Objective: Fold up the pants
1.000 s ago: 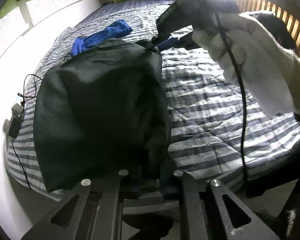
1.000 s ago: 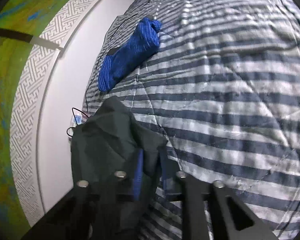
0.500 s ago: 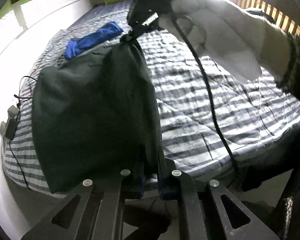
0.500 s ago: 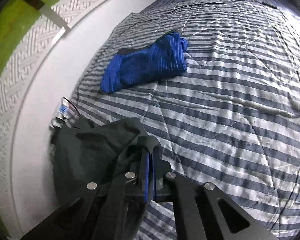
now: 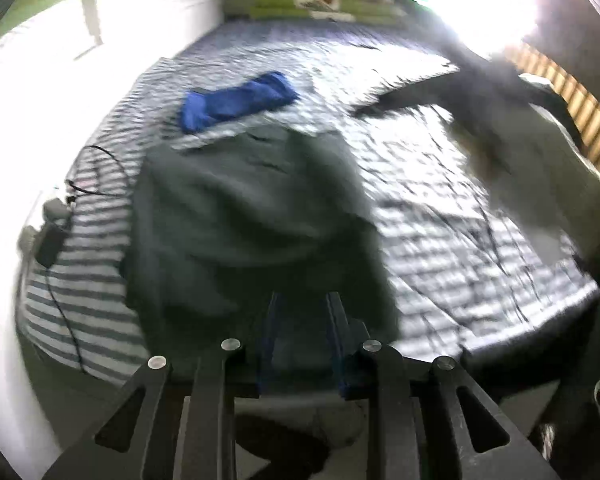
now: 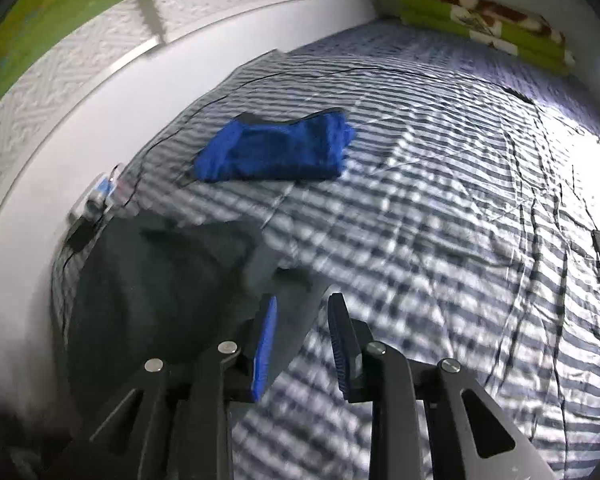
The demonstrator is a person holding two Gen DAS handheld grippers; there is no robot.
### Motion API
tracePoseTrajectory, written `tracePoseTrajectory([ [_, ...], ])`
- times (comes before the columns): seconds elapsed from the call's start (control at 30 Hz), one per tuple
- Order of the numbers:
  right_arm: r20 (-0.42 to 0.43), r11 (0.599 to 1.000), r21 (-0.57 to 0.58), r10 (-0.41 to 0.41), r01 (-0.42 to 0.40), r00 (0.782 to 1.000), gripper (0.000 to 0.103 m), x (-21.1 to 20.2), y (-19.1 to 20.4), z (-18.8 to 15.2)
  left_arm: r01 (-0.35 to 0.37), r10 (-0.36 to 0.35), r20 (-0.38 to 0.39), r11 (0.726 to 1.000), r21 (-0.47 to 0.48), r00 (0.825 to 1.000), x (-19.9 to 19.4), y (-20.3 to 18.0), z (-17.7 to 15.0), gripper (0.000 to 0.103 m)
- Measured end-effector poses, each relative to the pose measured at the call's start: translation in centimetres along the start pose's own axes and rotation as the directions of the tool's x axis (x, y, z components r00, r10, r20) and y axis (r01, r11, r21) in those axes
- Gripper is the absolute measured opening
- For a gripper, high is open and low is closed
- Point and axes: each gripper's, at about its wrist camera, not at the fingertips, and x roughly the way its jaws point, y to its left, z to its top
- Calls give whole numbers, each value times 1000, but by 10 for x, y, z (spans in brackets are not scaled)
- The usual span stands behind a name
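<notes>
Pants (image 5: 252,232) dark, bunched in a rough fold near the striped bed (image 6: 440,240) edge by the wall | both my grippers, left gripper (image 5: 302,336) and right gripper (image 6: 302,344), have just been opening, jaws now narrowly apart with nothing between them | I judge this fold released | blue garment (image 6: 276,152) beyond, apart.

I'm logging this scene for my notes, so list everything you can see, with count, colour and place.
pants: one, dark green, bundled on the bed's near left corner
folded cloth: one, blue, farther up the bed near the wall
bedspread: one, blue and white stripes, covering the bed
pillows: stacked, green patterned, at the head
cable: black, along the bed's left edge
left hand-held gripper: open, over the pants
right hand-held gripper: open, nothing between the pads
</notes>
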Motion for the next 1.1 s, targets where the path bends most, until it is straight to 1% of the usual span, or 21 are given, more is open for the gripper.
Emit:
tracePoseTrajectory([
  [0.03, -1, 1000, -19, 8, -8, 1000, 24, -4, 7, -5, -30, 30, 10, 1000, -8, 999, 3, 8, 7, 25],
  [0.1, 6, 998, -64, 27, -26, 1000, 25, -17, 21, -18, -53, 53, 13, 998, -37, 998, 15, 30, 20, 26],
  [0.13, 8, 996, -78, 34, -33, 999, 27, -21, 26, -22, -73, 74, 14, 996, -51, 997, 22, 40, 26, 26],
  [0.17, 11, 995, -96, 43, -42, 999, 29, -26, 32, -31, -111, 113, 21, 991, -69, 993, 30, 53, 32, 26],
  [0.23, 17, 991, -123, 48, -46, 999, 30, -30, 42, -42, -147, 149, 17, 984, -96, 989, 43, 73, 39, 26],
  [0.3, 22, 989, -142, 50, -47, 999, 30, -33, 50, -54, -196, 200, 20, 973, -121, 980, 59, 94, 47, 26],
  [0.33, 25, 989, -135, 59, -55, 998, 30, -35, 53, -60, -198, 202, 11, 971, -133, 979, 66, 102, 50, 26],
  [0.4, 19, 988, -121, 103, -100, 994, 30, -37, 58, -77, -196, 197, -12, 964, -177, 980, 83, 121, 53, 26],
  [0.47, 4, 985, -122, 123, -122, 992, 30, -34, 66, -97, -201, 198, -35, 959, -200, 980, 99, 134, 55, 26],
  [0.5, -9, 983, -130, 127, -127, 992, 30, -30, 71, -107, -204, 201, -35, 958, -200, 979, 106, 136, 55, 29],
  [0.6, -78, 980, -134, 138, -147, 987, 30, -11, 82, -140, -201, 200, -24, 952, -232, 979, 117, 146, 58, 38],
  [0.67, -155, 974, -145, 150, -172, 977, 30, 3, 87, -160, -192, 192, -25, 951, -244, 981, 118, 151, 60, 40],
  [0.7, -174, 971, -153, 157, -184, 972, 30, 4, 87, -167, -197, 197, -24, 951, -239, 980, 116, 151, 60, 42],
  [0.73, -168, 967, -165, 167, -195, 971, 30, 0, 86, -173, -208, 208, -24, 951, -230, 978, 113, 152, 61, 42],
  [0.8, -163, 965, -155, 186, -211, 969, 30, -9, 81, -172, -213, 215, -17, 950, -229, 976, 103, 153, 59, 42],
  [0.9, -98, 973, -99, 199, -209, 975, 30, -27, 69, -162, -172, 179, 5, 953, -251, 984, 86, 148, 59, 41],
  [0.97, -40, 975, -98, 196, -199, 980, 30, -35, 71, -153, -150, 157, 15, 964, -222, 988, 81, 135, 64, 42],
  [1.1, -1, 971, -152, 188, -186, 982, 30, -30, 95, -138, -130, 134, 22, 980, -151, 991, 85, 103, 80, 42],
])
